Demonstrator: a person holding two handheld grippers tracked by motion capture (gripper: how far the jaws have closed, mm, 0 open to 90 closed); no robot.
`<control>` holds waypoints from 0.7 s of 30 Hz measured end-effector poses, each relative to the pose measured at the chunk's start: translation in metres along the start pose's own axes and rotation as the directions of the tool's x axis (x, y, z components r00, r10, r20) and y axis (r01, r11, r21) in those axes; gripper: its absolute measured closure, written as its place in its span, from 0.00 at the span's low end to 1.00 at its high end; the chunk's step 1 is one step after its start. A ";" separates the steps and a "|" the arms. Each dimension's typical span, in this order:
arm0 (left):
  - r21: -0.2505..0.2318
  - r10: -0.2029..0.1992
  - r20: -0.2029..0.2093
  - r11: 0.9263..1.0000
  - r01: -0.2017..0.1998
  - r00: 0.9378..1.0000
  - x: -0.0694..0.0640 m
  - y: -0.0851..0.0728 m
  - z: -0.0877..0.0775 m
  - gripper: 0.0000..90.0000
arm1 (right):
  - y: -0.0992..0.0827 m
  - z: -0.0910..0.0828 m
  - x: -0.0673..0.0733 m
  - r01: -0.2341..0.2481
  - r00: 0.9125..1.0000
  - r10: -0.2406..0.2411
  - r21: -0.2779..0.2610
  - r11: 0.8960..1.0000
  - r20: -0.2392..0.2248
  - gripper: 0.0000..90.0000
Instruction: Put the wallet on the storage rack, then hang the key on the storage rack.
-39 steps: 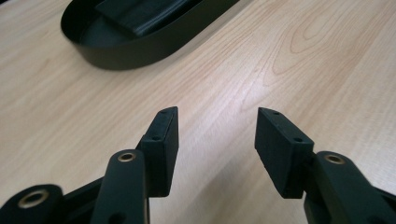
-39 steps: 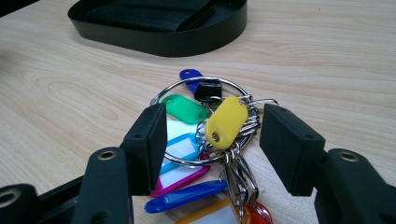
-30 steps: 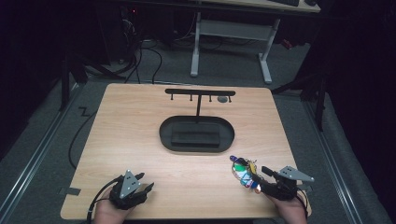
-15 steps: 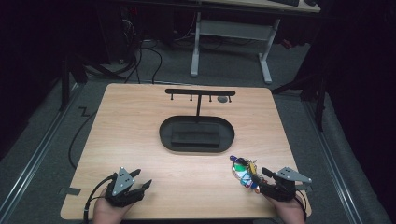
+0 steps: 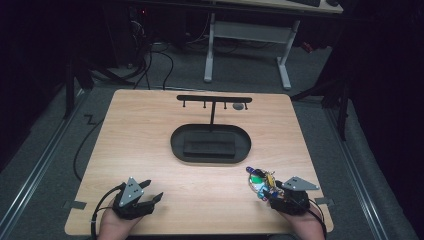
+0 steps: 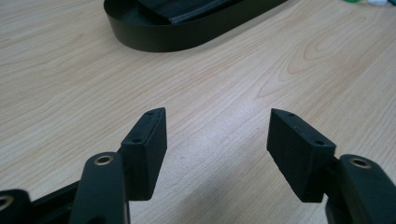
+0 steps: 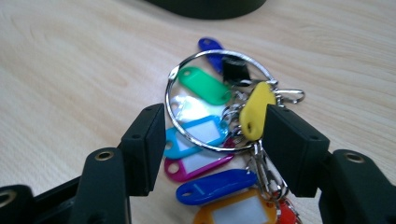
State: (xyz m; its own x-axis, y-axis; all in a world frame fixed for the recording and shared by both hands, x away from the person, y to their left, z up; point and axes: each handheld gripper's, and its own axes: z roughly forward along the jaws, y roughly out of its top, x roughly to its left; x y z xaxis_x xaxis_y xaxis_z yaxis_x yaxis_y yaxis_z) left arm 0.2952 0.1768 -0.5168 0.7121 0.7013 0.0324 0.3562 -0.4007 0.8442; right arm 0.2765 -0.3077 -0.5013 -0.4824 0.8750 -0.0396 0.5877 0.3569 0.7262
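High view: a pale wooden desk carries a black oval tray at centre, with a black T-shaped rack of small hooks rising behind it. At lower left, the left tool rests low over bare wood. At lower right, the right tool sits at a bunch of coloured plastic key tags on a silver metal ring.

Left gripper view: the left tool has just been opening and now stands wide, nothing between its jaws, plain wood grain beneath and the tray's wall at the upper centre.

Right gripper view: the right tool is spread around the key bunch, in the middle of the frame, with the jaws set either side of the ring's near edge. The right jaw lies against the yellow tag; the left one shows no firm pinch, so the bunch looks not yet gripped. Green, clear, light-blue, magenta, dark-blue and orange tags fan out flat inside and below the ring.

To grip well, closing squarely on the wire ring itself rather than on a loose, slippery tag would likely keep the whole bunch from swinging or slipping free.
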 end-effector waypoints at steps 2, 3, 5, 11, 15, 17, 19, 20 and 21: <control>-0.006 -0.001 0.016 1.000 0.001 1.000 0.000 -0.001 0.000 0.43 | 0.005 0.001 0.005 0.041 0.999 -0.042 0.050 0.998 0.004 0.45; -0.016 0.004 0.028 1.000 -0.004 1.000 0.000 -0.001 0.001 0.43 | 0.008 0.002 0.007 0.060 0.998 -0.060 0.072 0.996 0.004 0.45; -0.027 0.033 0.035 0.999 -0.032 0.999 -0.002 0.000 0.001 0.43 | 0.014 0.004 0.010 0.090 0.996 -0.092 0.124 0.988 0.007 0.45; -0.047 0.055 0.057 0.998 -0.052 0.997 -0.005 0.005 0.003 0.42 | 0.030 0.014 0.015 0.113 0.994 -0.110 0.236 0.965 -0.027 0.44; -0.068 0.078 0.064 0.995 -0.074 0.995 -0.006 0.008 0.006 0.43 | 0.040 0.021 0.017 0.118 0.993 -0.105 0.308 0.944 -0.057 0.42; -0.071 0.067 0.069 0.996 -0.062 0.995 -0.005 0.009 0.007 0.42 | 0.045 0.023 0.018 0.126 0.992 -0.113 0.329 0.936 -0.059 0.41; -0.059 0.058 0.067 0.997 -0.054 0.996 -0.004 0.008 0.006 0.42 | 0.050 0.025 0.018 0.131 0.991 -0.114 0.349 0.928 -0.068 0.41; -0.055 0.052 0.065 0.997 -0.048 0.997 -0.003 0.007 0.007 0.42 | 0.052 0.027 0.019 0.133 0.991 -0.115 0.359 0.924 -0.072 0.41; -0.053 0.047 0.063 0.998 -0.044 0.997 -0.001 0.007 0.007 0.42 | 0.054 0.028 0.019 0.134 0.990 -0.114 0.368 0.920 -0.078 0.41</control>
State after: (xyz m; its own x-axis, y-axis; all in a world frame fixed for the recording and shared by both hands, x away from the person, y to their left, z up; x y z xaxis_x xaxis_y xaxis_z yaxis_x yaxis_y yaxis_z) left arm 0.3012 0.1696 -0.5145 0.7649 0.6430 0.0384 0.2917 -0.3990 0.8693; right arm 0.3172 -0.2630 -0.4816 -0.5951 0.8007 -0.0685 0.7147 0.5663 0.4105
